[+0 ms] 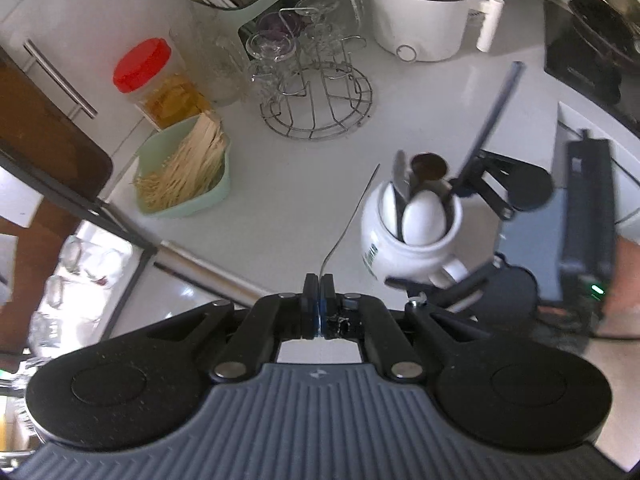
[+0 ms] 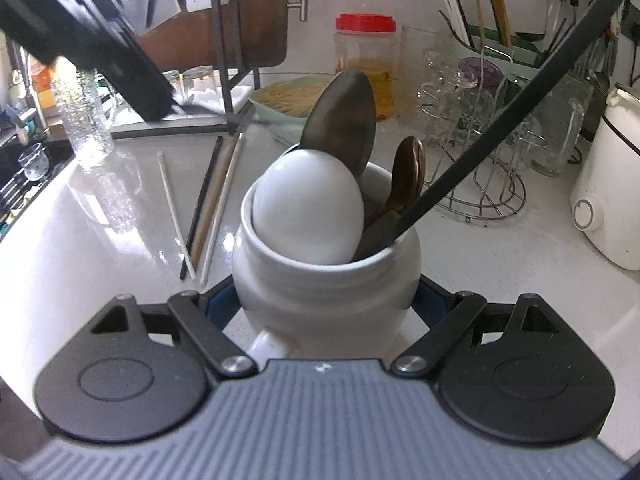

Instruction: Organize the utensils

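My right gripper (image 2: 320,304) clamps the white jar (image 2: 324,280) of spoons steady on the counter, so my left gripper (image 1: 319,300), pinched shut on a thin metal utensil (image 1: 352,212) (its far end unclear), should lower it slowly, clearing the rim.

I see red-lidded jar (image 1: 154,80) near counter's back-left edge, green bowl of noodles (image 1: 188,168) just beside it, wire rack of glasses (image 1: 316,80) mid-back, white cooker (image 1: 420,12) toward back-right corner.
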Demonstrator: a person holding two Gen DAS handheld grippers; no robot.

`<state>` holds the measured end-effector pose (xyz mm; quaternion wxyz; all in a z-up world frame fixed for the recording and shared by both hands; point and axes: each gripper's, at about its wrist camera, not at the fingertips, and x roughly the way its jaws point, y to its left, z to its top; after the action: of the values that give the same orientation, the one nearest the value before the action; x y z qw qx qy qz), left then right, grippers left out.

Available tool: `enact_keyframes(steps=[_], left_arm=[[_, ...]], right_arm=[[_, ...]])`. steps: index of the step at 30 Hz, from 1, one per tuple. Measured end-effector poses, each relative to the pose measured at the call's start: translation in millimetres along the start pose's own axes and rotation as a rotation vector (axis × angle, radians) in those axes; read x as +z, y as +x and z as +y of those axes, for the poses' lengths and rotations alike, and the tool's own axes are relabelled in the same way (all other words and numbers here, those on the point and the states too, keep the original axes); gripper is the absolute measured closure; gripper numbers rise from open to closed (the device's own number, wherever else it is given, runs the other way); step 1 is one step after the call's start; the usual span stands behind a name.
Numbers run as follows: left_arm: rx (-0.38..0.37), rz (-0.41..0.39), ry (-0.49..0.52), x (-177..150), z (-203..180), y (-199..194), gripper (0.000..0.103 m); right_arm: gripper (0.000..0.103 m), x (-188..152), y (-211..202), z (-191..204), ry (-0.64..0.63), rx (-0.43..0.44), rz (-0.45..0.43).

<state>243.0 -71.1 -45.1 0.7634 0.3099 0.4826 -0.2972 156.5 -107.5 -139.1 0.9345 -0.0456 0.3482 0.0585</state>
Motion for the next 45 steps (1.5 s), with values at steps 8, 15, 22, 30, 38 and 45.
enact_keyframes(steps=[8, 15, 22, 30, 38, 45], left_arm=[[-0.002, 0.07, 0.001, 1.4, 1.2, -53.2, 0.102], [-0.014, 0.124, 0.066, 9.7, -4.9, -87.8, 0.102], [-0.011, 0.176, 0.179, 31.4, -26.1, -79.1, 0.102], [0.036, 0.247, 0.36, 60.9, -48.9, -50.4, 0.102], [0.087, 0.313, 0.554, 75.3, -64.3, -24.7, 0.102], [0.115, 0.348, 0.656, 79.4, -72.3, -9.3, 0.102]], right_arm=[[0.012, -0.9, -0.3, -0.6, -0.021, 0.023, -0.005], [0.012, 0.1, 0.3, 0.1, -0.027, 0.029, -0.004], [0.012, -0.1, 0.6, 1.5, -0.039, 0.04, -0.008], [0.012, -1.7, 0.1, 7.9, -0.05, 0.056, -0.019], [0.012, -3.2, -0.2, 8.7, -0.047, 0.06, -0.033], [0.012, -4.1, -0.4, 8.7, -0.048, 0.063, -0.04]])
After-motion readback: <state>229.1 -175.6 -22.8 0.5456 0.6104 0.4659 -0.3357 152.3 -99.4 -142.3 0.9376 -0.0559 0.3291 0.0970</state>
